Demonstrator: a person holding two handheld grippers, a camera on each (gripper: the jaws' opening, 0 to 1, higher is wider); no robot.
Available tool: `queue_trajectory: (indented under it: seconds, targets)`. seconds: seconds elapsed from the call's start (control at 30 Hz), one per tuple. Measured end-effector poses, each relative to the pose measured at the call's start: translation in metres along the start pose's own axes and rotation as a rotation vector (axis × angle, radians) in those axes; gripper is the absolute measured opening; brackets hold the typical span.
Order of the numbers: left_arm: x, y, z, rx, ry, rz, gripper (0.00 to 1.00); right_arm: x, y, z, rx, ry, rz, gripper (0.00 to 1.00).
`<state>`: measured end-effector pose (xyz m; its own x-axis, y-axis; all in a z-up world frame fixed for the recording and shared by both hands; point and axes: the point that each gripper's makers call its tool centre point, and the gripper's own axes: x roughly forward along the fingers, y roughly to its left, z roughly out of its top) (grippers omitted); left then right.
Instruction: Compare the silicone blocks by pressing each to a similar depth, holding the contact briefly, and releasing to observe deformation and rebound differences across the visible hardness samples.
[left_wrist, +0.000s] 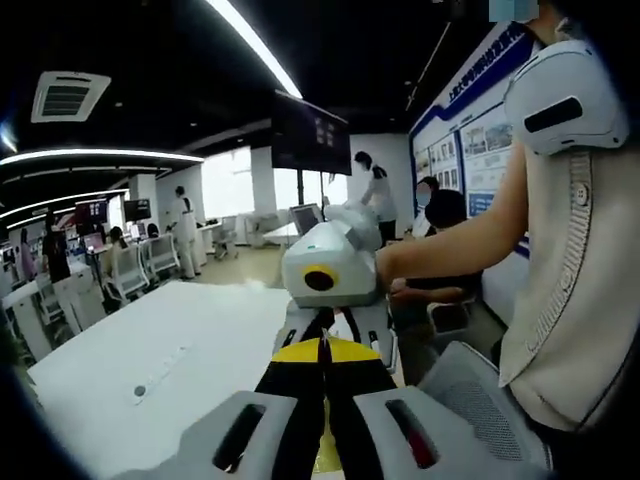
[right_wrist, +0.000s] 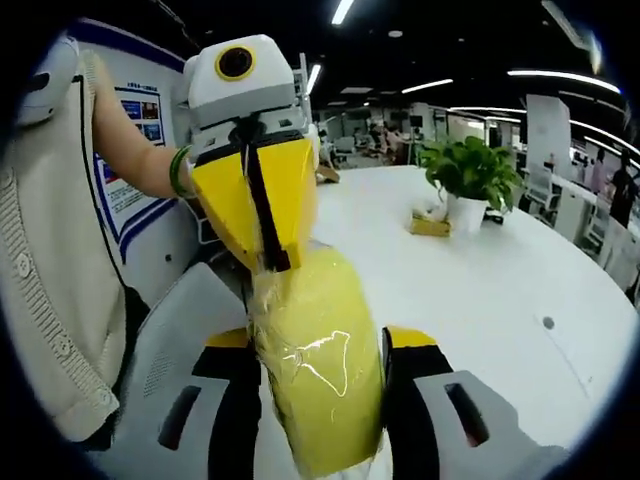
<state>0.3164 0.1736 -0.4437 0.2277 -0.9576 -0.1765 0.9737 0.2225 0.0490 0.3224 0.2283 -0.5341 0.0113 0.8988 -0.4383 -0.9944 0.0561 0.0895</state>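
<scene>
- Task object: a yellow silicone block wrapped in clear glossy film (right_wrist: 318, 360) is held above the white desk (right_wrist: 500, 290), not resting on it.
- Long axis: in the right gripper view the block runs lengthwise from the bottom of the view up and away, between the right gripper (right_wrist: 318, 400) jaws toward the left gripper (right_wrist: 258, 215).
- Right gripper: its two black-and-yellow jaws stand one on each side of the near part of the block, each touching a side face; the jaws grip the block.
- Left gripper: its yellow jaws with a black centre strip converge onto the far end of the block and clamp the film-wrapped tip.
- Left gripper view: the left gripper (left_wrist: 322, 395) jaws meet along a narrow centre line with a sliver of yellow between them; the right gripper (left_wrist: 330, 262) faces it, held by a person's hand (left_wrist: 385, 265).
- Surroundings: a potted green plant in a white pot (right_wrist: 470, 180) stands on the desk, beside a small yellow object (right_wrist: 430, 224).
- Writing: a blue-and-white wall poster board (left_wrist: 470, 150) carries printed text and photographs; the characters are too small to read. No label is legible on the block.
</scene>
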Motion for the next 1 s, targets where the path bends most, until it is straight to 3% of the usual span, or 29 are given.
queue_trajectory:
  seconds: [0.2,0.3,0.57,1.0]
  targets:
    - [-0.003,-0.007,-0.002,0.030,0.008,-0.016,0.00,0.001,0.008,-0.001,-0.029,0.008,0.004,0.27]
    - [-0.005,-0.013,-0.002,0.057,0.009,-0.035,0.00,0.000,0.009,-0.001,-0.087,0.027,-0.015,0.22]
    - [-0.008,-0.025,-0.001,0.120,0.005,-0.053,0.00,0.000,0.018,-0.001,-0.088,0.046,-0.003,0.12]
    - [-0.009,-0.028,-0.004,0.176,0.018,-0.038,0.00,0.002,0.021,-0.005,-0.080,0.068,-0.012,0.08]
